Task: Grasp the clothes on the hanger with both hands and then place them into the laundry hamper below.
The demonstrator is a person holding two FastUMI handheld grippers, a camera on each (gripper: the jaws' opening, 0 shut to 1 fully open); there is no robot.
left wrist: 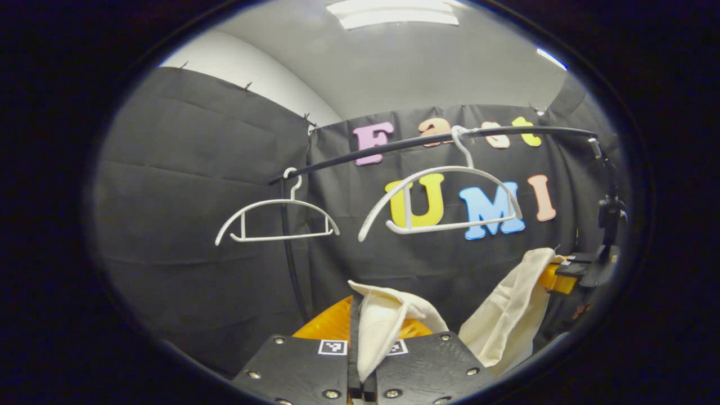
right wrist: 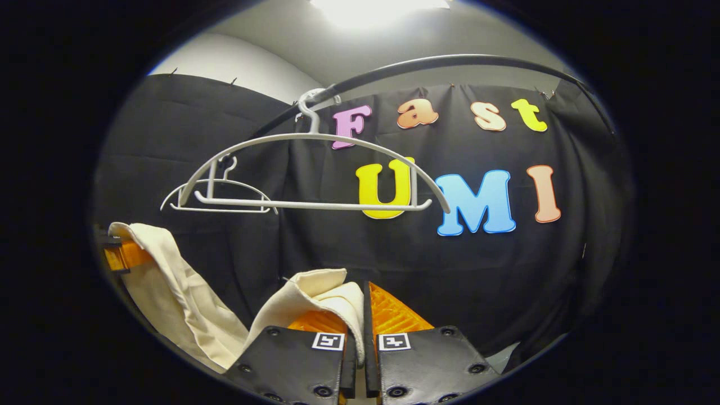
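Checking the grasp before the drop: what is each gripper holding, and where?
Both hold the cream cloth: left gripper and right gripper each pinch an upper edge.

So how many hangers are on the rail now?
2, both white and bare: the nearer hanger hangs toward the rail's right part, the farther hanger near its left end. No others are visible.

Two bare white hangers [left wrist: 440, 198] and the black rail [left wrist: 427, 142] hang overhead; below them looks open, probably up to the black cloth wall [left wrist: 191, 185].
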